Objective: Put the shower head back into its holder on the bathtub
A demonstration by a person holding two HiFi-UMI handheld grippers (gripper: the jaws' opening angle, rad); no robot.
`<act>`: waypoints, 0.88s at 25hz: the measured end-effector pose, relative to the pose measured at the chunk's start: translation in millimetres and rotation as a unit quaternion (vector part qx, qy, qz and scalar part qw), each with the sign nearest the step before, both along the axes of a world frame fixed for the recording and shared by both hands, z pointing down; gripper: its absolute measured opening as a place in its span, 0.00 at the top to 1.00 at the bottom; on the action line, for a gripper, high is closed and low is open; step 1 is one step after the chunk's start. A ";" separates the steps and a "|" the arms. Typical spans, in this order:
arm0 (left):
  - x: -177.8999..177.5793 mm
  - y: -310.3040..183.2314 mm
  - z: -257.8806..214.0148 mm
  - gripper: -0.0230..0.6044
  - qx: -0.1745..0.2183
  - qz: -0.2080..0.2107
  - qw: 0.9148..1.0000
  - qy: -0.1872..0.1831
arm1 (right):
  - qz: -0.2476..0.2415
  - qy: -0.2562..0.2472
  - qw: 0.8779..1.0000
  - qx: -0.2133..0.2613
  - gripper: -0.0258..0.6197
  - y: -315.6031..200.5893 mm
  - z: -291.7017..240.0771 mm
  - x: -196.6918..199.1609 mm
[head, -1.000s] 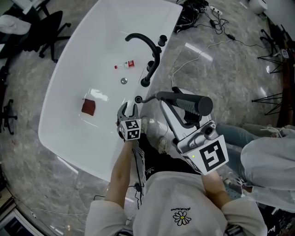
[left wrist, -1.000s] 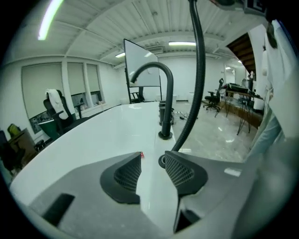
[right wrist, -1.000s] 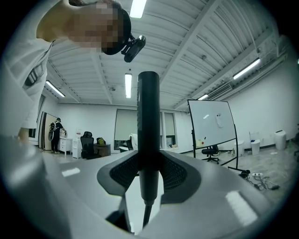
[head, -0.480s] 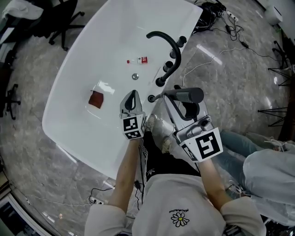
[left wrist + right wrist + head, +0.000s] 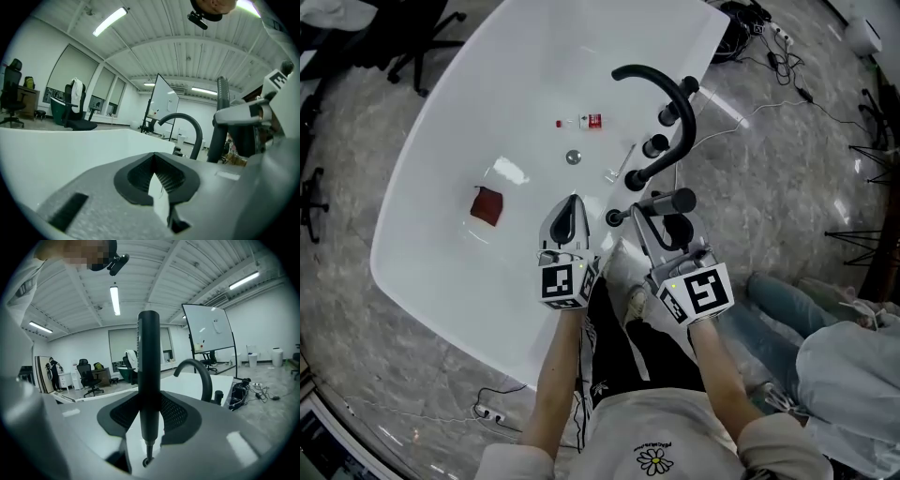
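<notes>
The right gripper point(image 5: 661, 223) has its fingers clamped on the dark grey cylindrical shower head point(image 5: 149, 357). The shower head stands roughly upright over the rim of the white oval bathtub point(image 5: 478, 103), its thin lower end at the small round black holder point(image 5: 613, 217) near the curved black faucet point(image 5: 673, 98). The left gripper point(image 5: 567, 211) hovers just beside it above the tub, fingers together with nothing between them.

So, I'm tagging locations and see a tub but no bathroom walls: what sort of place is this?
Likely an open office or lab, not a bathroom: the tub stands on a marbled floor, with office chairs and a whiteboard nearby.
</notes>
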State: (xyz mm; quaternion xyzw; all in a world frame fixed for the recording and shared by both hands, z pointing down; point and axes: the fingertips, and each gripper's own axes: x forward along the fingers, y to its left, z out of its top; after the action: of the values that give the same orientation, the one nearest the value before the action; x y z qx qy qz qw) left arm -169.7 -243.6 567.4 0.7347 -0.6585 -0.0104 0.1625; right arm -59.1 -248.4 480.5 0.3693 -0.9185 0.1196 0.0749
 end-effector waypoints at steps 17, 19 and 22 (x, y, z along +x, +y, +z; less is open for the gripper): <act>-8.1 9.1 46.4 0.96 -0.010 -0.009 1.000 -0.014 | -0.010 0.063 0.996 -0.055 0.75 5.2 153.2 -27.9; -9.6 11.5 46.7 0.96 -0.012 -0.014 1.000 -0.008 | -0.015 0.073 0.996 -0.048 0.75 9.5 152.8 -30.3; -9.1 15.1 42.3 0.96 -0.014 -0.018 1.000 0.001 | -0.021 0.087 0.995 -0.047 0.75 19.7 153.3 -28.6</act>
State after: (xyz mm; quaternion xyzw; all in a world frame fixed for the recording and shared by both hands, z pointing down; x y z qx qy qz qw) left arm -178.8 -228.4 609.6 0.7206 -0.6714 -0.0053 0.1730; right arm -87.7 -228.7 633.8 0.3552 -0.9092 0.1287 0.1749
